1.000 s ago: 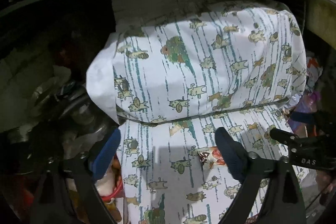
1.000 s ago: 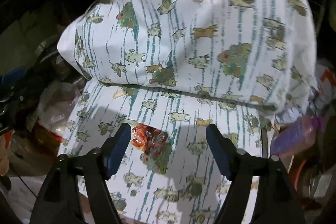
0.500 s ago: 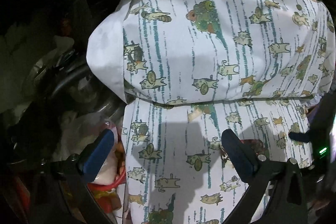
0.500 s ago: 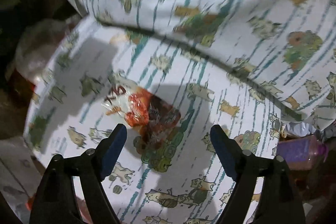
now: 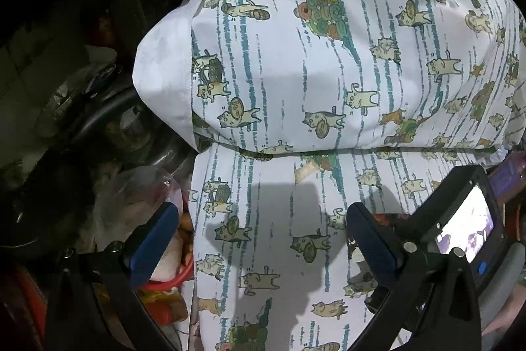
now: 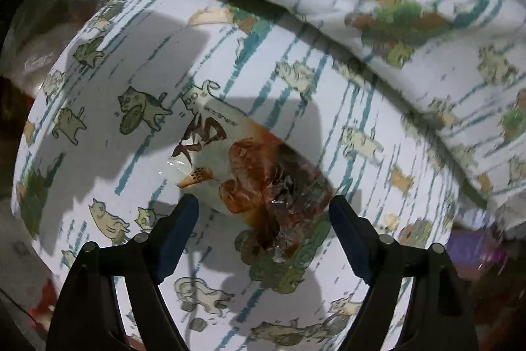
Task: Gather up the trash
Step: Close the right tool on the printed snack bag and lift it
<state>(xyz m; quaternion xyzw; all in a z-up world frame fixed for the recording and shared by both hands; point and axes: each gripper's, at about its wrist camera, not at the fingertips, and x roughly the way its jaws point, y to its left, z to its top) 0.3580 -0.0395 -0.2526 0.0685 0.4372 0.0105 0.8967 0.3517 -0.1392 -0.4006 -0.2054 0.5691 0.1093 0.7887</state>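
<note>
**Right gripper over a wrapper on the bed**

The right gripper (image 6: 263, 232) has its jaws spread wide, straddling the near end of a crumpled wrapper (image 6: 253, 173) without pinching it. The wrapper lies on the cat-print sheet (image 6: 98, 153), long axis running away leftward, clear plastic printed red-brown with dark lettering. The left gripper (image 5: 259, 239) hovers, jaws wide, empty. Beyond lies a matching pillow (image 5: 328, 61).

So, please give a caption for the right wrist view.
Open right gripper above a snack wrapper on the cat-print sheet.
</note>
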